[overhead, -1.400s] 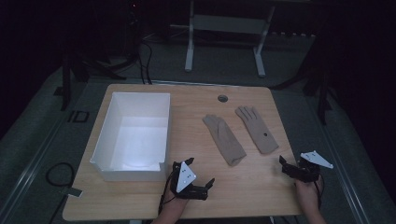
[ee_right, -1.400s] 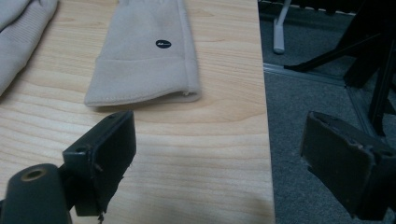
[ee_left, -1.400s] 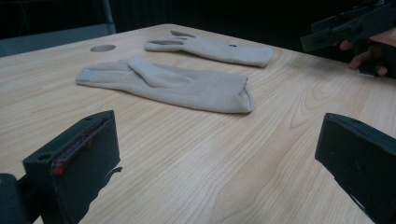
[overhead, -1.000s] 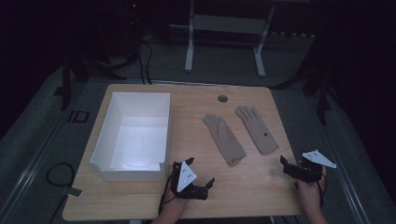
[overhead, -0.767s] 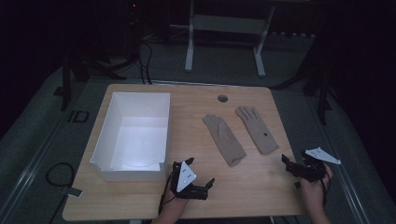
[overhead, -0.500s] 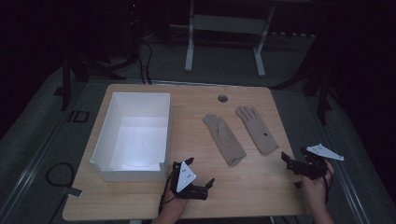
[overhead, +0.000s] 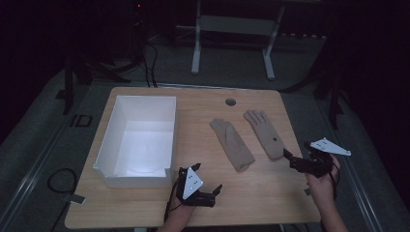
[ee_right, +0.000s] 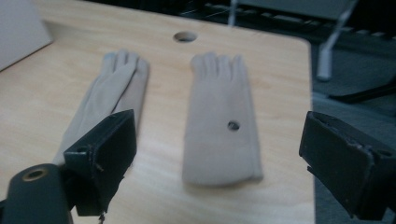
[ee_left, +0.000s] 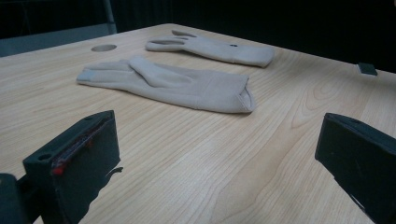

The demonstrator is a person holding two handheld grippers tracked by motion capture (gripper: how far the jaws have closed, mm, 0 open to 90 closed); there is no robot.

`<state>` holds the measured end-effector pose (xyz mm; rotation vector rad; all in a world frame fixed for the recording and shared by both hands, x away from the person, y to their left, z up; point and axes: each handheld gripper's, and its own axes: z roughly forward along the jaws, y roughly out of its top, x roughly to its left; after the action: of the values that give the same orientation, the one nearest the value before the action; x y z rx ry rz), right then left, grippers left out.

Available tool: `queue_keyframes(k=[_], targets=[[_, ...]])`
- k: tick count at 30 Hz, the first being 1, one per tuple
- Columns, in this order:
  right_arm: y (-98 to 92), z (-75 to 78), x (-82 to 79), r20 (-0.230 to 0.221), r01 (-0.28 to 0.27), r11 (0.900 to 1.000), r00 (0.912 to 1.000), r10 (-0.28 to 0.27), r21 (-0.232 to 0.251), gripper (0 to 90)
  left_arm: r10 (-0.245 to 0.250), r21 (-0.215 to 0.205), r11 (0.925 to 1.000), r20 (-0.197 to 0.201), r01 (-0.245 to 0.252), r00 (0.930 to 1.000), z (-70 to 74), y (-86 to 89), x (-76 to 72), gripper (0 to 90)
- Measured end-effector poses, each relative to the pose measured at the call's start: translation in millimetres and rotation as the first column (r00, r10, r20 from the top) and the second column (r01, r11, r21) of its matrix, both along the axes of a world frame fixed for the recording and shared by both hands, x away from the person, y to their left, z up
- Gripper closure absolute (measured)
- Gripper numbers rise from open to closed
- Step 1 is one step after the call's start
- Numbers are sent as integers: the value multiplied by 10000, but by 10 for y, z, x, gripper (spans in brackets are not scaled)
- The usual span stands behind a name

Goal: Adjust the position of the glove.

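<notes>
- We see two beige gloves lying flat on the wooden worktop (overhead: 145,203), side by side but apart, to the right of an empty white box (overhead: 140,140).
- The right glove (overhead: 265,133) has a small dark dot on its back; its cuff points toward our side of the worktop and its fingers point away, toward a round hole (overhead: 230,102) near the far edge.
- Our right hand-held gripper (overhead: 290,159) hovers just beside that cuff, with its jaws spread wide and nothing between them.
- In the right gripper view the right glove (ee_right: 223,121) lies straight ahead between the jaws, its long axis running almost along the line of approach, cuff nearest.
- The left glove (overhead: 232,144) lies slightly slanted, its cuff turned toward our near edge.
- Our left hand-held gripper (overhead: 215,191) rests low near the front edge, jaws likewise apart and empty, with the left glove (ee_left: 173,84) ahead of it, some way off.
- We judge the right hand is the nearer one for a grasp: the right glove's cuff is almost at its jaw tips, and a short forward reach would meet the cuff end-on.
</notes>
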<state>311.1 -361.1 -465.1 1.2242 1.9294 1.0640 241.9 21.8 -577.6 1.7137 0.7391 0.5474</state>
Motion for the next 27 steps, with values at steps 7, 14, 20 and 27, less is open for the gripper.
queue_keyframes(k=[7, 14, 20, 27], targets=[[245, 113, 57, 246, -702, 9973, 9972, 707, -190, 107, 0, -14, 10000, -22, 0, 10000, 0, -4, 3, 2], [411, 142, 159, 193, -1131, 9935, 9934, 1132, -96, 108, 3, 0, 10000, -20, -3, 10000, 0, -3, 4, 2], [594, 145, 321, 131, -1798, 9837, 9836, 1799, -83, 164, -25, 43, 10000, -6, 25, 10000, 0, -7, 2, 2], [833, 71, 513, -137, -2379, 9712, 9713, 2376, -167, 237, -53, 54, 10000, -18, 53, 10000, 1, -9, 3, 2]])
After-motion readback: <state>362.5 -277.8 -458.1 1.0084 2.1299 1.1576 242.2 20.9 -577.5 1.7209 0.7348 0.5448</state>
